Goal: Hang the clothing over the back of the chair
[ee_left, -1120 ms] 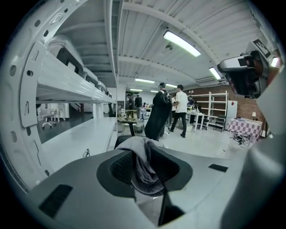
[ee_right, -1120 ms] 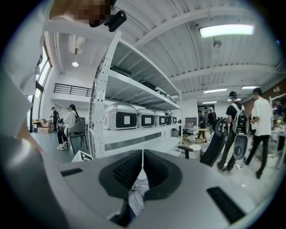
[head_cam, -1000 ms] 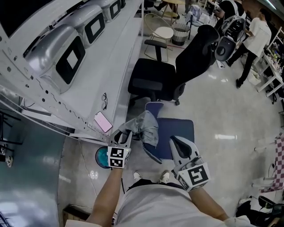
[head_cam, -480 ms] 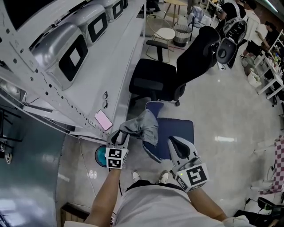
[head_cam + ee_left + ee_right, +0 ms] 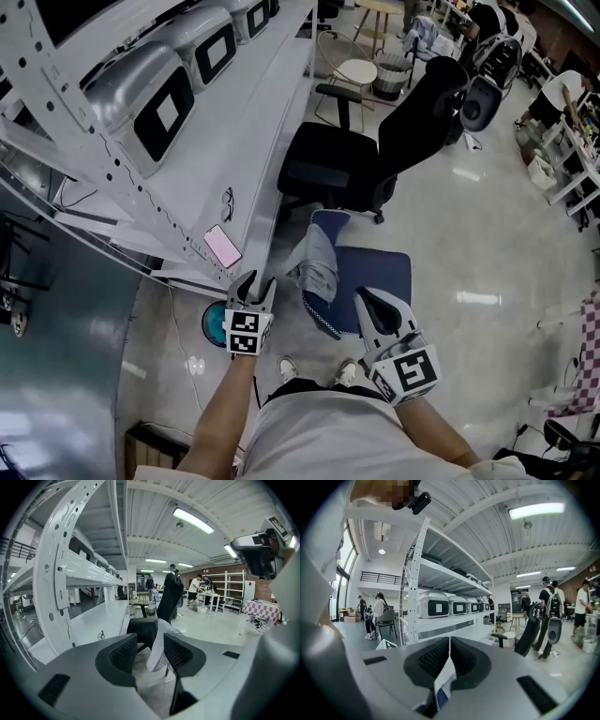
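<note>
Clothing (image 5: 321, 267): grey, draped over the left edge of the near blue chair (image 5: 380, 277), apparently its back, hanging toward the floor.
Right gripper (image 5: 364, 298): over the seat, jaws clenched on a thin pale-and-blue fold (image 5: 445, 677). Whether this is clothing hem or chair cover cannot be told.
Left gripper (image 5: 258, 279): just left of the clothing and apart from it. Its jaws have just been opening and stand wide, with nothing between the pads.
Handling, as judged: draw the left gripper clear without catching the cloth. Release the right only once the drape sits evenly, or it may slide off.
</note>
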{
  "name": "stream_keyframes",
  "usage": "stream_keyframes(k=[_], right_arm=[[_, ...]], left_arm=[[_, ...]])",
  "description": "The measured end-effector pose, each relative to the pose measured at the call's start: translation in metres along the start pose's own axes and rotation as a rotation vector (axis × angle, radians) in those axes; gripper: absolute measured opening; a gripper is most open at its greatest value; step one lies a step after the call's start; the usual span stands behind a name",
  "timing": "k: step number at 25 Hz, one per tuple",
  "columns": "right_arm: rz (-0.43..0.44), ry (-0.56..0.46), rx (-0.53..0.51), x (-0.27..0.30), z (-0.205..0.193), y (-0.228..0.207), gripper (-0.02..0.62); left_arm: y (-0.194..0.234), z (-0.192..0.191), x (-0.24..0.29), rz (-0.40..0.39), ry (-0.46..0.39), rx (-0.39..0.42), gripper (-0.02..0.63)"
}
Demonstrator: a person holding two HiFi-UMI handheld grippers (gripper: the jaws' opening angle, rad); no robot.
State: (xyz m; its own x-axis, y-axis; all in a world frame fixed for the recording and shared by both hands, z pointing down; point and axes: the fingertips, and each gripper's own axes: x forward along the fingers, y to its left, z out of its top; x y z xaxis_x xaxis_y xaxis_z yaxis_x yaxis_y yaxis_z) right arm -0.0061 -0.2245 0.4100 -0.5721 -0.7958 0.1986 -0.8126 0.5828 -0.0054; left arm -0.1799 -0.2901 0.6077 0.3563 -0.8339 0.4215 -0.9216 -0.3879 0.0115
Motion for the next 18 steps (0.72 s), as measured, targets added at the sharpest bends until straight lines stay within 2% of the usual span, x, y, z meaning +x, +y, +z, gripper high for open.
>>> stream_keyframes(k=[14, 18], right_arm=[[0.020, -0.028, 0.004, -0.027, -0.002, -0.004, 0.018], [0.032, -0.038, 0.005, -0.035, -0.002, -0.008, 0.018]], left_arm=[[-0.040, 0.013, -0.014, 0.015, -0.008, 0.020, 0.161], [-0.061, 0.023, -0.015, 0.014, -0.019, 0.039, 0.100]])
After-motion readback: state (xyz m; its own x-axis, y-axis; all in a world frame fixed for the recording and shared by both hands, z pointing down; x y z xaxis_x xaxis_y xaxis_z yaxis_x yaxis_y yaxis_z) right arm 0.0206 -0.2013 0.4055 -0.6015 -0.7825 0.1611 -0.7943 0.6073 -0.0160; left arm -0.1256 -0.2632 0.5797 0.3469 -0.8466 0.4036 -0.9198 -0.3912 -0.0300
